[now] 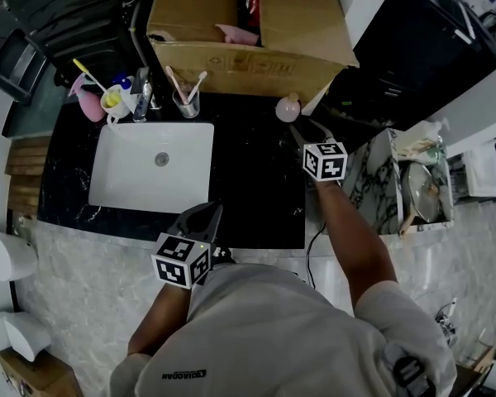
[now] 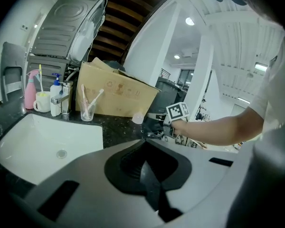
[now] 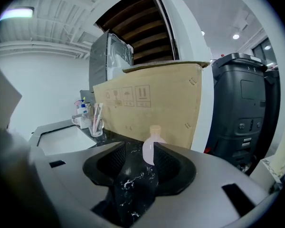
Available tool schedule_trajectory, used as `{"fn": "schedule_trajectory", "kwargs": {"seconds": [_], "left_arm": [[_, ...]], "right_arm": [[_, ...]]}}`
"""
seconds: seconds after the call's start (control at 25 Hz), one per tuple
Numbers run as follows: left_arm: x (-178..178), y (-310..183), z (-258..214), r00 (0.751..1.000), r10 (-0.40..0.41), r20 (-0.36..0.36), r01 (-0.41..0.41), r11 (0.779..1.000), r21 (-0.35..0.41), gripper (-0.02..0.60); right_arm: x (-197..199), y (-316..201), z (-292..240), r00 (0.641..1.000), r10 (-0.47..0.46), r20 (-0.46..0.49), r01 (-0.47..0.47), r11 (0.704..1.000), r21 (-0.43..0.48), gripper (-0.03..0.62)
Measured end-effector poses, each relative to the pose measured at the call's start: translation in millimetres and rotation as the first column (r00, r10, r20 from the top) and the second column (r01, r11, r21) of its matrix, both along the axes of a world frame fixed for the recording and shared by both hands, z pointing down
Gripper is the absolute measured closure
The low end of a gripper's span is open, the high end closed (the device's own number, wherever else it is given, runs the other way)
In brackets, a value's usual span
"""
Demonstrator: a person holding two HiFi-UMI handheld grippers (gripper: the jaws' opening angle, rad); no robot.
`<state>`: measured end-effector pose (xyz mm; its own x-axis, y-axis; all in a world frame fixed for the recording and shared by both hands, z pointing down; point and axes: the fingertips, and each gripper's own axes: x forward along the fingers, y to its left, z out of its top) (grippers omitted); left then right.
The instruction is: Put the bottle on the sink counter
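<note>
**A:** How are your arms set?

**B:** My right arm (image 1: 351,234) reaches straight out over the sink counter (image 1: 256,184), forearm bare. It carries my right claw (image 3: 137,148) toward 12 o'clock. My left arm (image 1: 161,321) is bent and tucked close to my body. My left claw (image 2: 145,158) hangs over the counter's front edge, at about 5 o'clock from the white basin (image 1: 149,172), with its tips aimed near 1 o'clock.

**A:** And the claws themselves?

**B:** The right one is released. Its two jaws stand wide apart, with black marble showing between the pads. The left one is clenched, its pads pressed together on nothing.

**A:** Where is the bottle?

**B:** The pink bottle (image 3: 151,150) stands upright on the counter just past my right claw's tips. In the head view it is at about 11 o'clock from them. In the right gripper view it sits off-centre in the gap, close by the right-hand jaw. Whether it touches that pad I cannot tell. The cardboard box (image 1: 248,31) rises just behind it at 12 o'clock. The glass of toothbrushes (image 1: 186,103) is well off at 9 o'clock from the bottle, near the faucet (image 1: 142,89).
</note>
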<state>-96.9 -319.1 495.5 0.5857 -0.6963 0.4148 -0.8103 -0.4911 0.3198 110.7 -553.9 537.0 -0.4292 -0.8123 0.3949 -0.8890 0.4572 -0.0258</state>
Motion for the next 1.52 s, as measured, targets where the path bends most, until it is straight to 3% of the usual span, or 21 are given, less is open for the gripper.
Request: {"fn": "schedule_trajectory", "kwargs": {"seconds": [0.32,0.76,1.0,1.2,1.52], "left_arm": [[22,30,-13,1.0,0.017,-0.014,-0.017,1.0,0.026,0.569],[57,64,-21,0.999,0.052,-0.01,-0.051,0.997,0.05,0.569],[77,85,-29,0.997,0.076,-0.009,-0.075,0.994,0.075,0.569],[100,103,-32,0.994,0.105,-0.01,-0.103,0.991,0.086,0.569],[137,138,-38,0.99,0.139,-0.003,-0.138,0.984,0.111,0.569]], "right_arm": [[6,80,4,0.997,-0.02,0.071,0.025,0.998,-0.066,0.384],[10,197,-26,0.965,-0.055,0.255,0.083,0.992,-0.099,0.405],[20,259,-53,0.932,-0.076,0.355,0.115,0.989,-0.09,0.487],[26,302,-66,0.927,-0.104,0.36,0.128,0.991,-0.044,0.548],[37,353,-76,0.919,-0.152,0.365,0.17,0.985,-0.017,0.554]]}}
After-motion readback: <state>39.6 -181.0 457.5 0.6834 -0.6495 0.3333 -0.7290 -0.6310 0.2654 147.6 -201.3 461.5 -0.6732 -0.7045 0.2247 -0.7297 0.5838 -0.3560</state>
